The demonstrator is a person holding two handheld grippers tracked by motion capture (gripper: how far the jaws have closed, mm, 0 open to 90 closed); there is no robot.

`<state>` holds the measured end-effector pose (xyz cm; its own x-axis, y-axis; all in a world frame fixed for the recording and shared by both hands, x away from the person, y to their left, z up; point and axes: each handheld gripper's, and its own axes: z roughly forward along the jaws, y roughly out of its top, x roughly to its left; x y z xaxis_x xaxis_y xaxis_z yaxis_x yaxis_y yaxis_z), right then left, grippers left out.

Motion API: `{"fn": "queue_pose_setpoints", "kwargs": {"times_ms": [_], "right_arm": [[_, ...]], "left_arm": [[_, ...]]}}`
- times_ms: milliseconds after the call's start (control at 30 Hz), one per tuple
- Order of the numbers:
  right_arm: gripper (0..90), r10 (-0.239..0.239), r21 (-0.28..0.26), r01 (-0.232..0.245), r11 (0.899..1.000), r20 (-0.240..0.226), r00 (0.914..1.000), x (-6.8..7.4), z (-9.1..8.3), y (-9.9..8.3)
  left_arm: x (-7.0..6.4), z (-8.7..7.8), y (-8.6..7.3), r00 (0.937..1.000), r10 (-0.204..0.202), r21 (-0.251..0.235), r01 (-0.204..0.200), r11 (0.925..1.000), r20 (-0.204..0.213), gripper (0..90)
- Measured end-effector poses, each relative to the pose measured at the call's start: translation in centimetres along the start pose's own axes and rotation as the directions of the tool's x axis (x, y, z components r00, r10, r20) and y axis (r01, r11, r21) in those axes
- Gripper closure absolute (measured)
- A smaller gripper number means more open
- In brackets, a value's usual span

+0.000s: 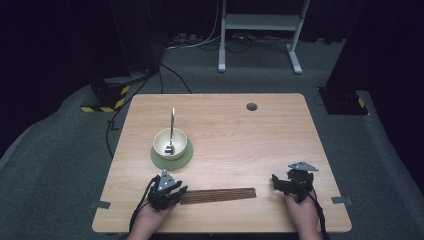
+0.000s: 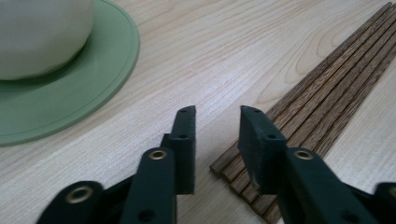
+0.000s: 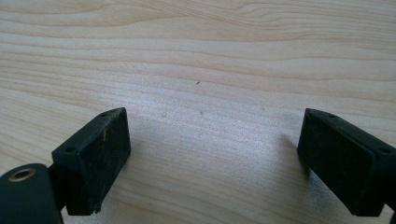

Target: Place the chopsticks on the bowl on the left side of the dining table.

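High view: a cream ceramic bowl (image 1: 170, 143) sits on a round green saucer (image 1: 186, 156) on the light wooden table (image 1: 260, 135). A metal spoon (image 1: 171, 127) stands in the bowl, handle leaning on the far rim. Nearer the person than the bowl lies a bundle of dark brown wooden chopsticks (image 1: 219, 195). The left gripper (image 1: 176, 191) is at the bundle's left end; the right gripper (image 1: 278, 182) is well right of the bowl.

Left gripper view: jaws slightly apart, just above the chopstick ends, clamping nothing; the bowl's contents are hidden.

Right gripper view: jaws wide apart over bare table.
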<state>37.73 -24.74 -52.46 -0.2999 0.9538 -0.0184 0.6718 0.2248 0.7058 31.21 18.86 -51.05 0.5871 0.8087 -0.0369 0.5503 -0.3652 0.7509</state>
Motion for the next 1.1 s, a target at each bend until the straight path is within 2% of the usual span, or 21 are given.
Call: {"fn": "queue_pose_setpoints", "kwargs": {"times_ms": [100, 200, 233, 333, 400, 600, 1100], "right_arm": [[9.3, -0.009, -0.001, 0.009, 1.0, -0.001, 1.0, -0.04, -0.01, -0.01], [9.3, -0.016, 0.001, 0.016, 1.0, -0.005, 0.9999, -0.07, -0.04, -0.02], [9.3, -0.009, 0.018, 0.009, 1.0, -0.015, 0.9998, -0.06, -0.18, 0.04], [9.3, -0.009, 0.019, 0.009, 1.0, -0.017, 0.9998, -0.01, -0.2, 0.02], [9.3, -0.008, 0.019, 0.008, 1.0, -0.018, 0.9998, 0.01, -0.21, 0.01], [9.3, -0.019, -0.004, 0.019, 1.0, -0.008, 0.9998, 0.07, -0.07, -0.09], [9.3, -0.019, 0.008, 0.019, 1.0, -0.016, 0.9997, 0.09, -0.18, -0.07]], "left_arm": [[-0.01, 0.13, -0.12, 1.0, -0.002, 0.002, 0.002, 1.0, 0.002, 72.0], [-0.04, 0.3, -0.23, 1.0, 0.008, 0.005, -0.008, 0.9999, 0.003, 72.0], [-0.04, 0.34, -0.26, 0.9999, 0.012, 0.006, -0.012, 0.9999, 0.001, 71.9], [-0.08, 0.37, -0.3, 1.0, 0.001, 0.005, -0.001, 1.0, 0.001, 71.0], [-0.13, 0.37, -0.24, 1.0, 0.008, 0.006, -0.008, 0.9999, 0.004, 70.4], [-0.27, 0.49, -0.11, 0.9998, 0.014, 0.005, -0.014, 0.9999, 0.011, 70.2], [-0.43, 0.81, -0.09, 0.9998, 0.018, 0.008, -0.018, 0.9998, 0.013, 70.8]]}}
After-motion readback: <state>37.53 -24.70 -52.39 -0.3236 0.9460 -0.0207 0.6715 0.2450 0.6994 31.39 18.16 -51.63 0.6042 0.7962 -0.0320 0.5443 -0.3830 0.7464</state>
